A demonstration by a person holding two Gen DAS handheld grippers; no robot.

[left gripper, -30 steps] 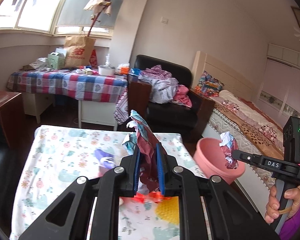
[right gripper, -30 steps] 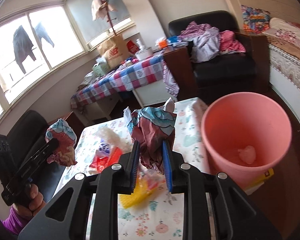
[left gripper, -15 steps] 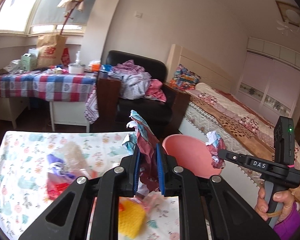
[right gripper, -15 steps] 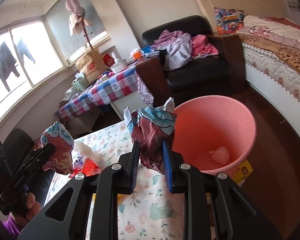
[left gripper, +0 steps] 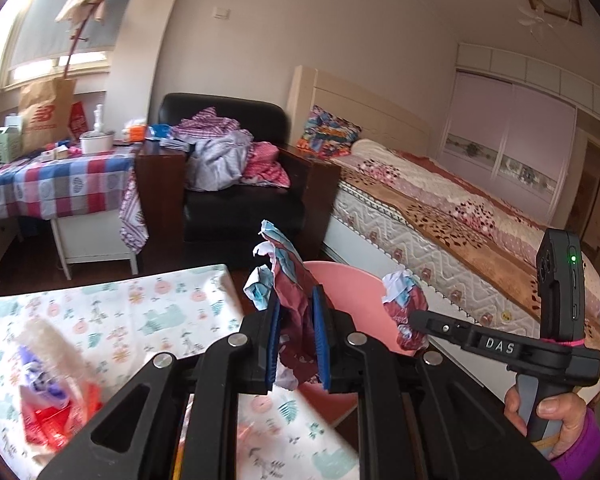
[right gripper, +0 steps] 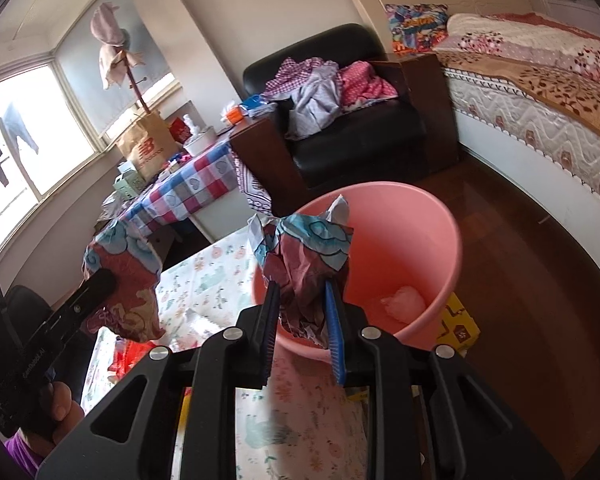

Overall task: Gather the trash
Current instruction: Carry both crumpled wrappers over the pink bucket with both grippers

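Each of the 2 grippers is clamped on crinkled, glossy maroon-and-blue foil: the left gripper (left gripper: 296,334) pinches one crumpled wrapper (left gripper: 290,300) above the table's corner, and the right gripper (right gripper: 302,314) squeezes a second wrapper (right gripper: 304,256) over the round pink plastic bin (right gripper: 420,248). A pale wad (right gripper: 404,304) lies inside the bin, which stands on the floor beside the floral tablecloth (left gripper: 112,312).

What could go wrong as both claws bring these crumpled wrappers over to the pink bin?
1. The left claw holds its wrapper near the pink bin's rim by the table edge; released there, it may fall outside.
2. The right claw and its wrapper are close to the left one, so they could collide over the opening.
3. Loose wrappers remain on the table and could be brushed off.
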